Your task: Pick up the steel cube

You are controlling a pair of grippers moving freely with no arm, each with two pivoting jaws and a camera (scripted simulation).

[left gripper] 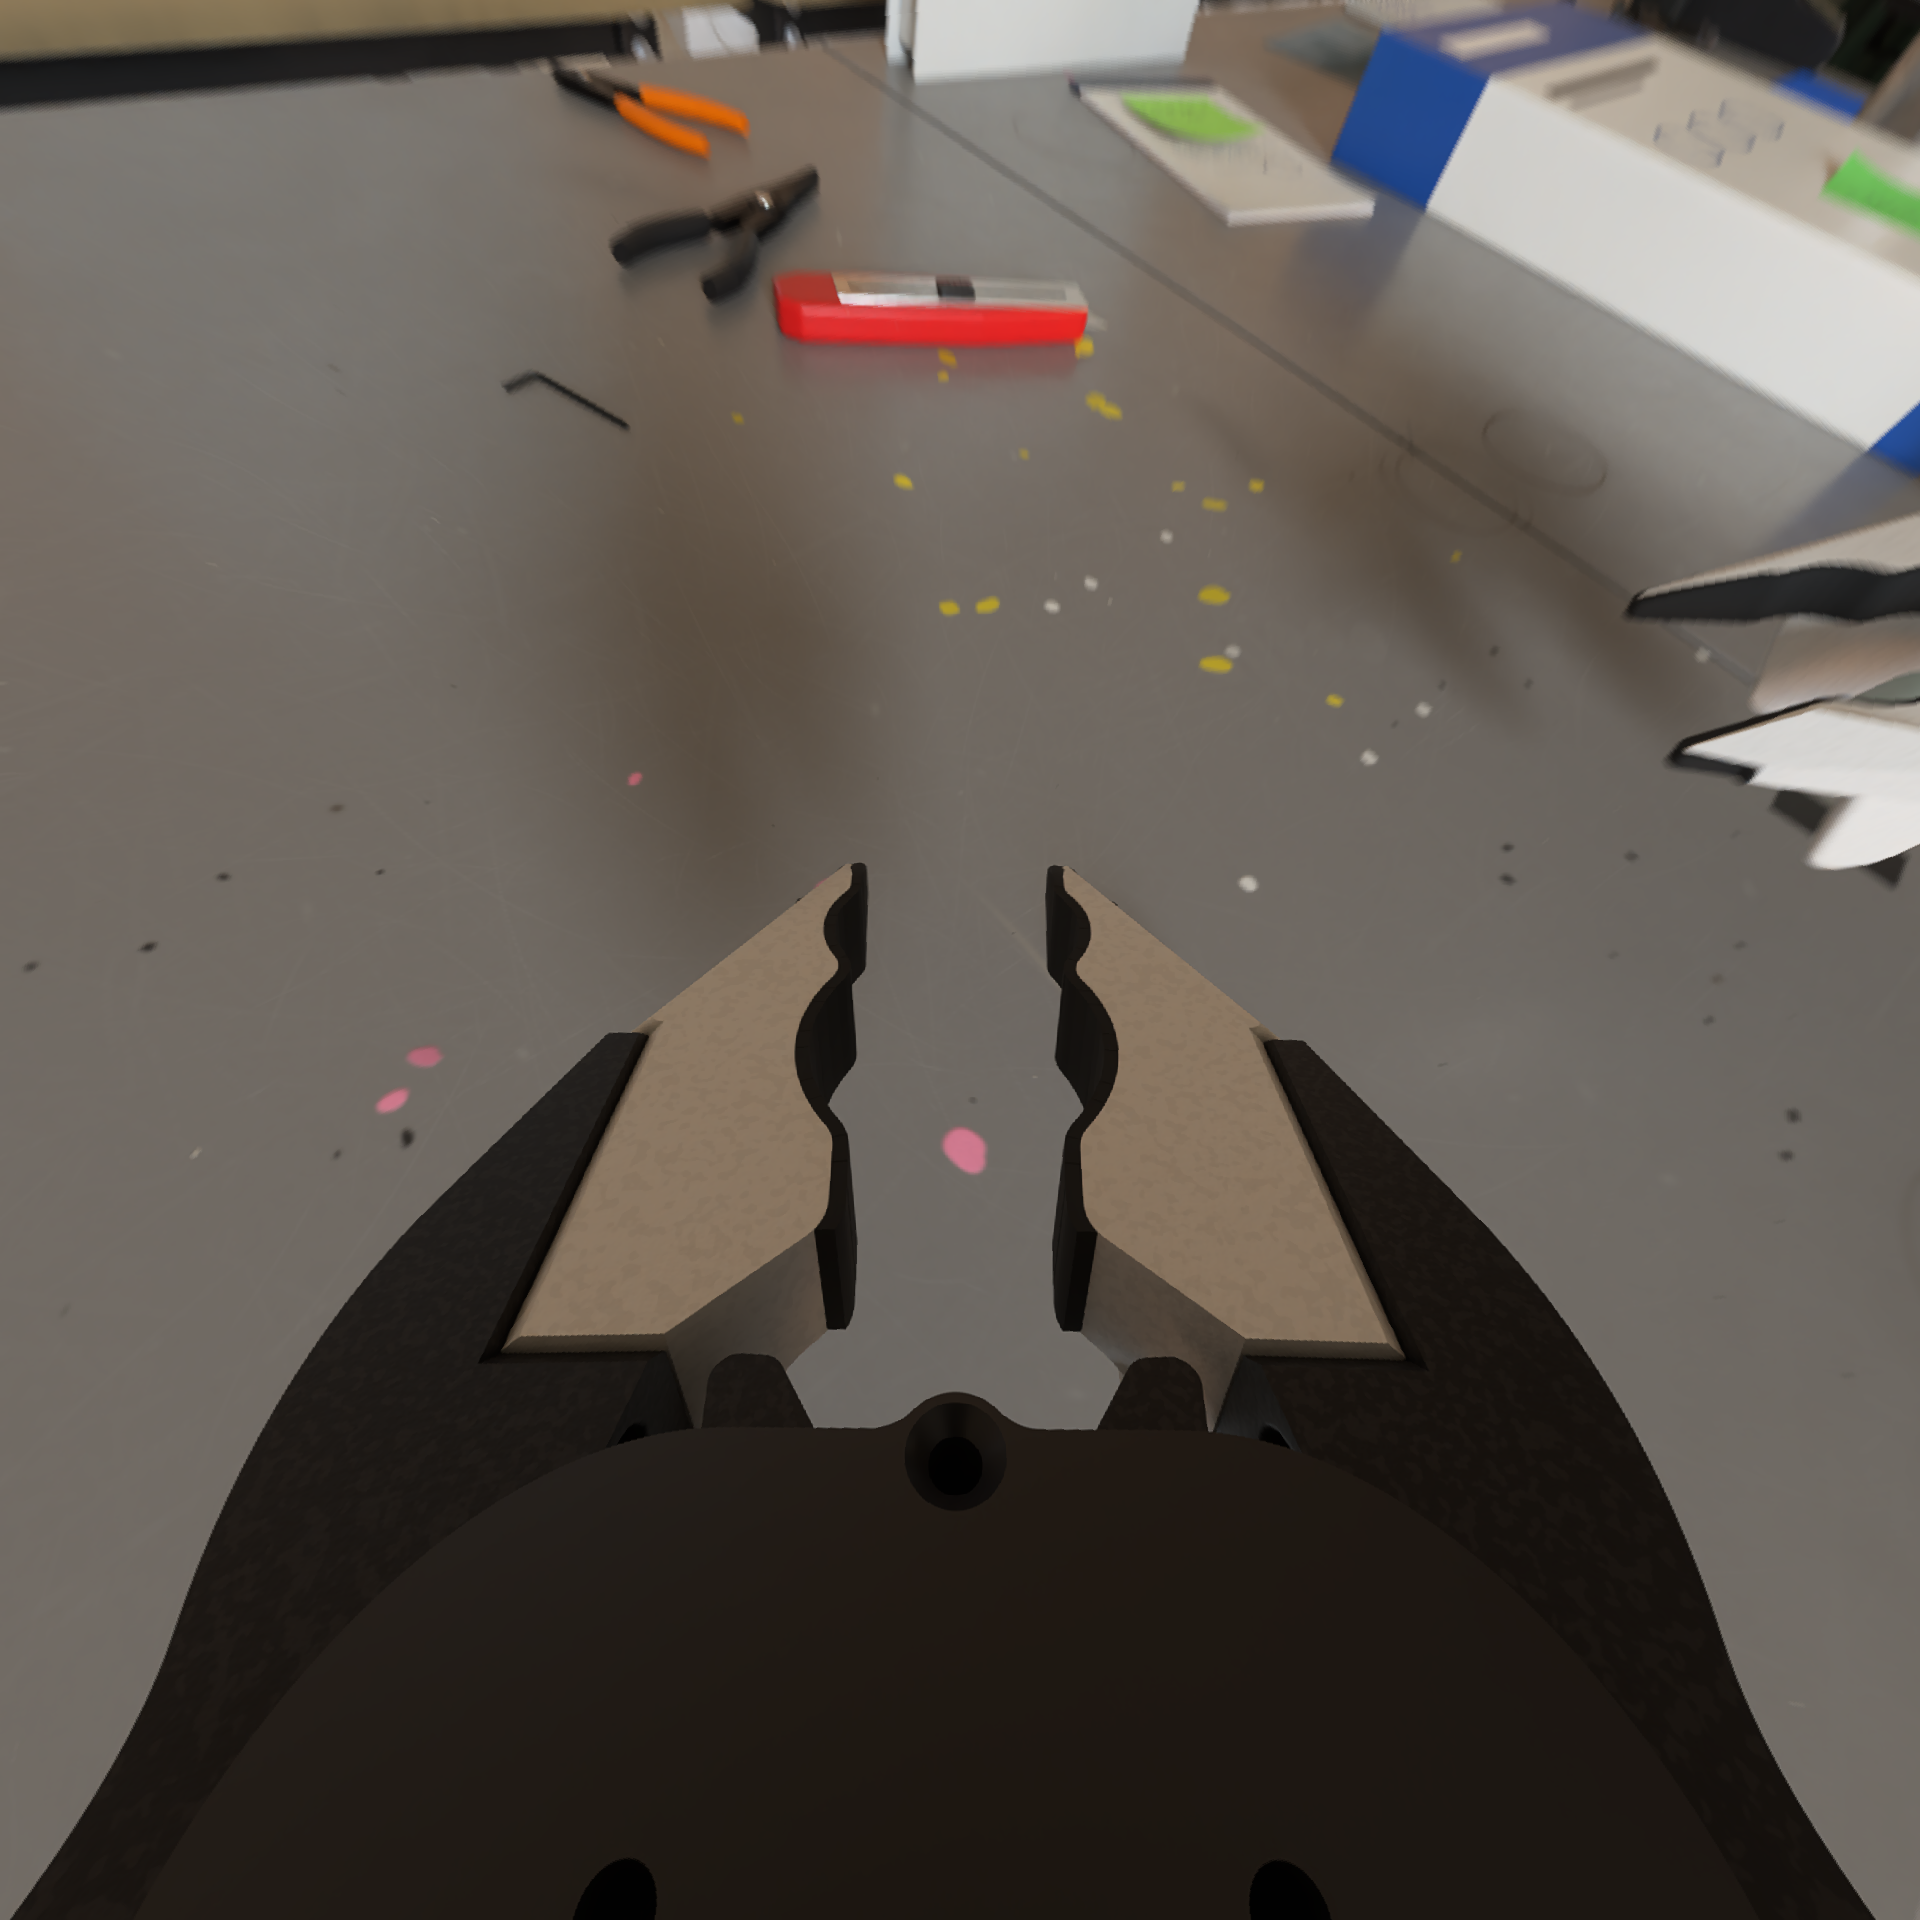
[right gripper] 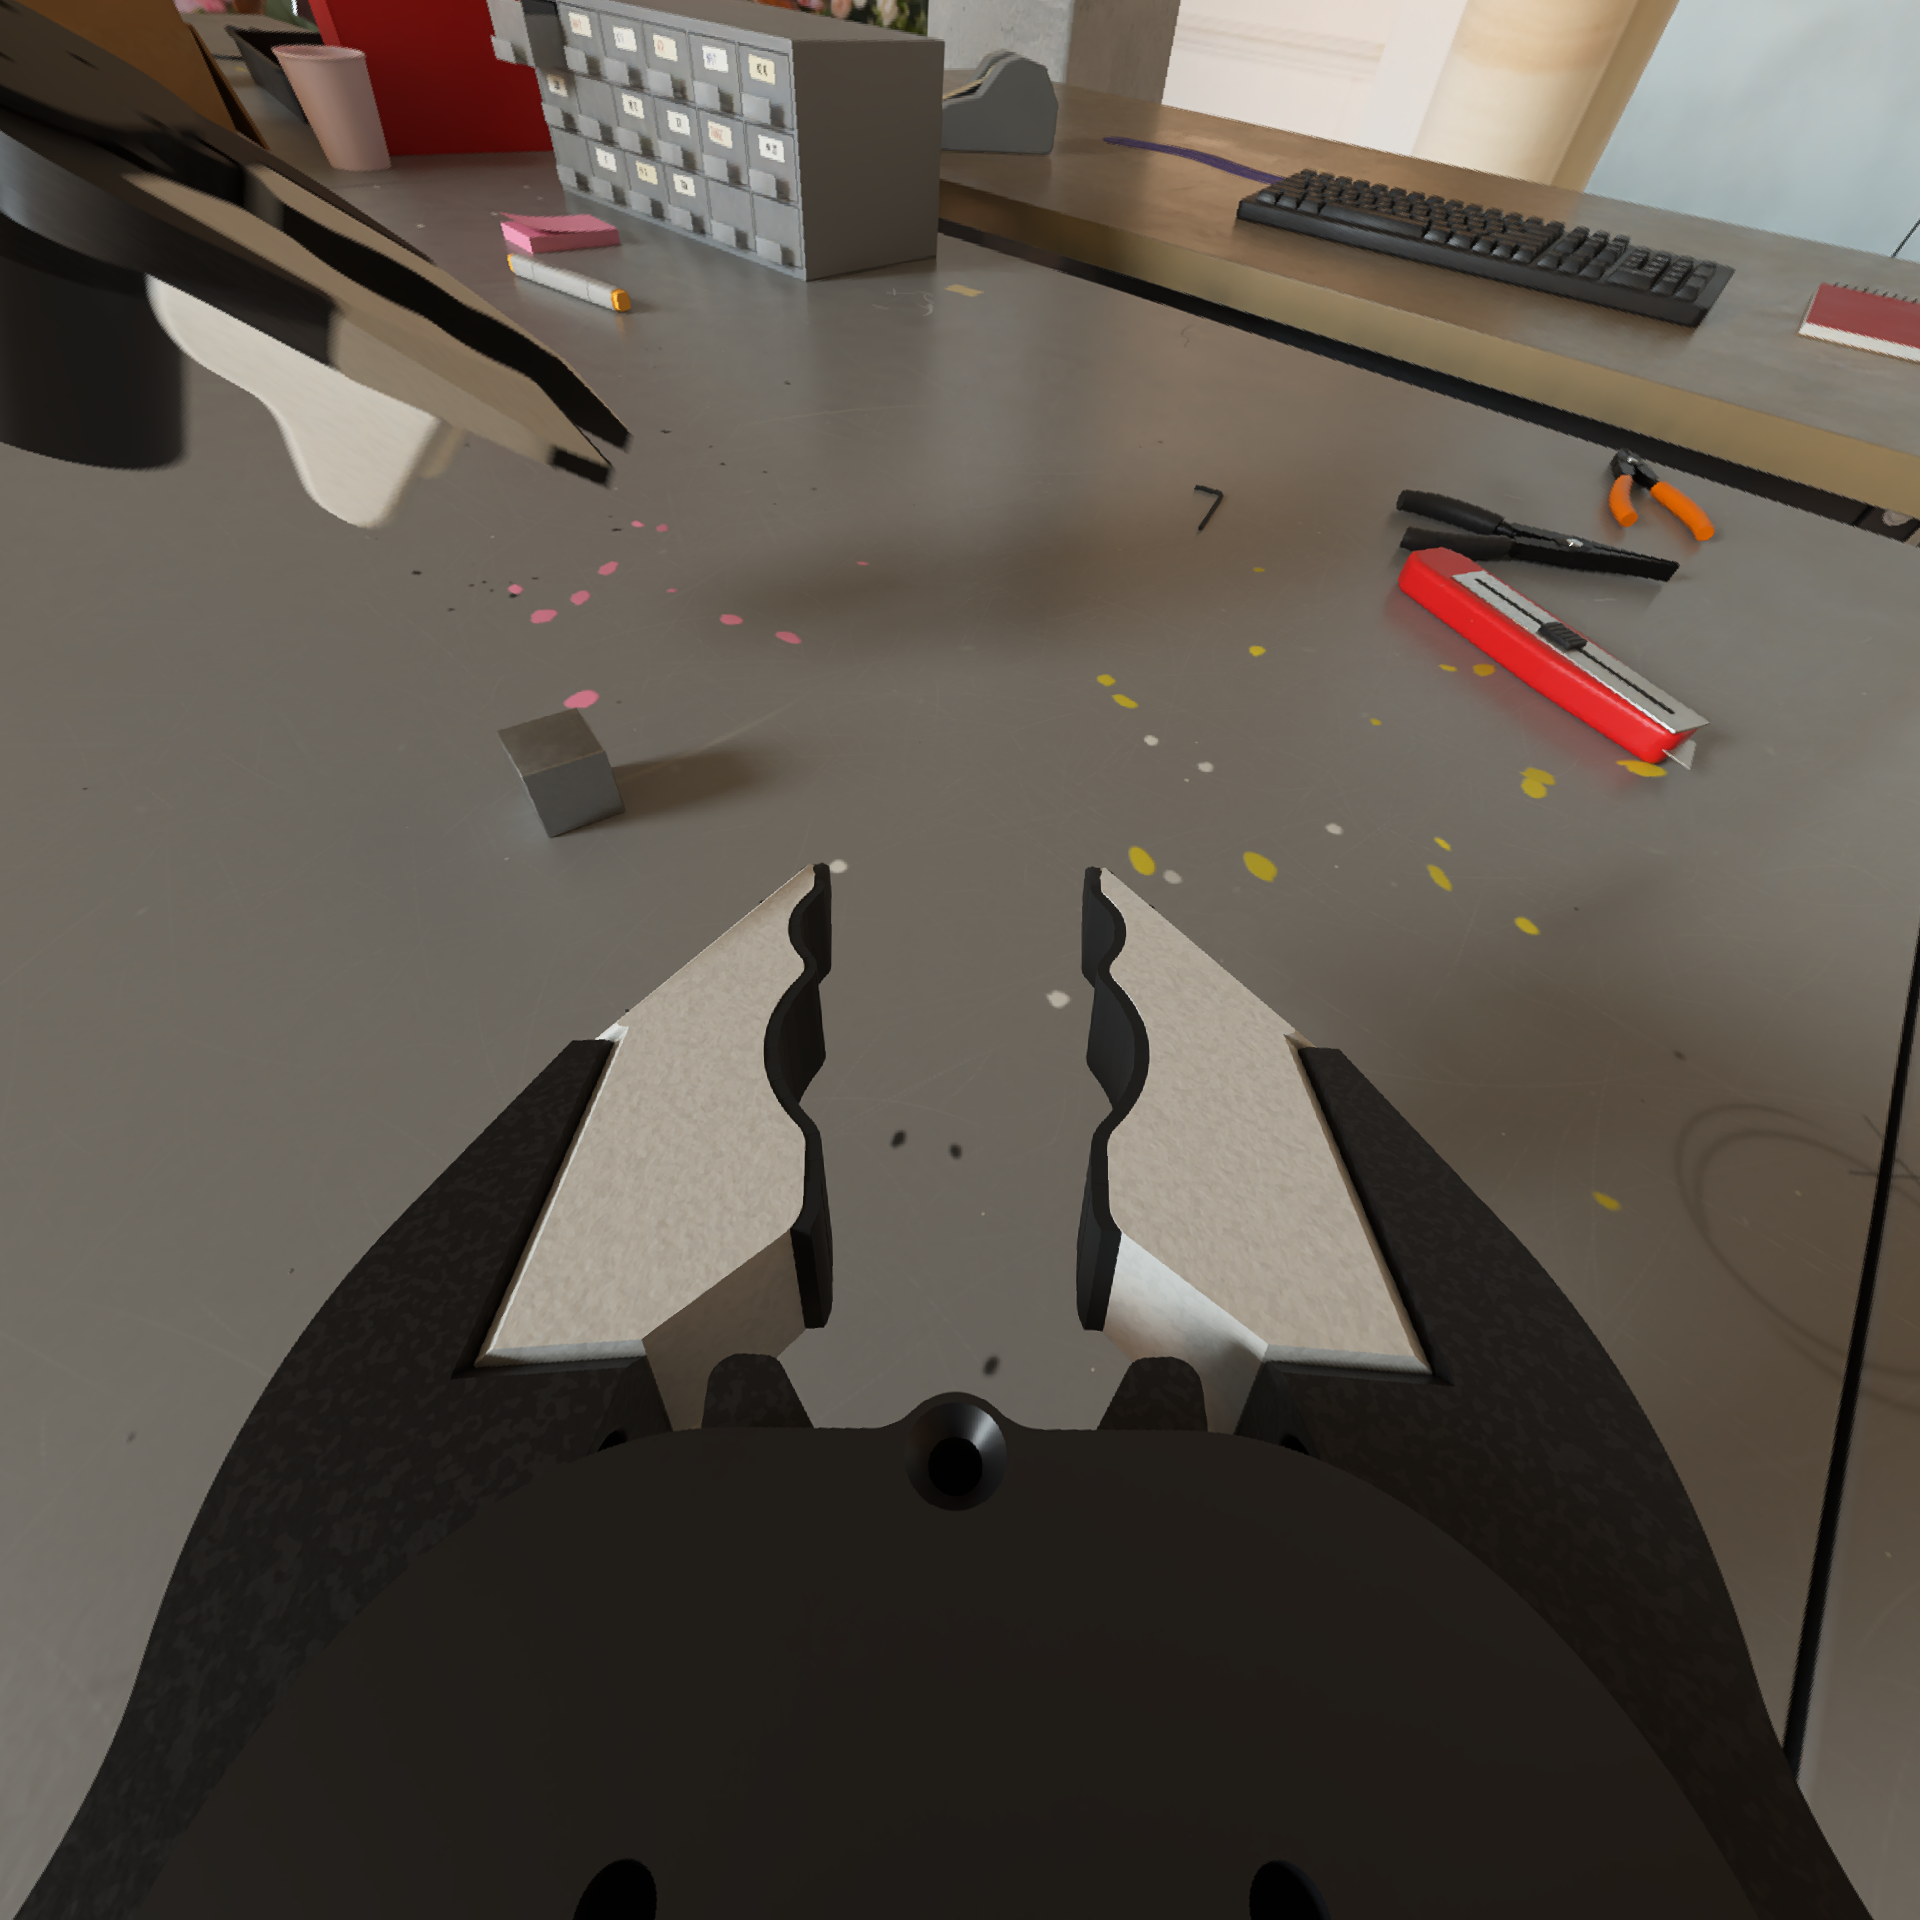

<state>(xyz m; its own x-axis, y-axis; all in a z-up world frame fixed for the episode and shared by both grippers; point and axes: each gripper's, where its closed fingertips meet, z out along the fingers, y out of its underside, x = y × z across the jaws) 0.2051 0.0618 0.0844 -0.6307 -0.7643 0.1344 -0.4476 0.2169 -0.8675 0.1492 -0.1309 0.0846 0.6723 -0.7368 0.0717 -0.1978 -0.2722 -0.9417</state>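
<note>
The steel cube is small and grey and sits on the grey table, seen in the right wrist view, ahead and to the left of my right gripper. My right gripper is open and empty above the table, apart from the cube. My left gripper is open and empty above bare table with paint specks. The cube does not show in the left wrist view. The left gripper also shows in the right wrist view at the upper left, above and beyond the cube. The right gripper shows at the right edge of the left wrist view.
A red box cutter, black pliers, orange-handled pliers and a hex key lie at the far right. A grey drawer cabinet, pink notes, a marker, a pink cup and a keyboard stand behind.
</note>
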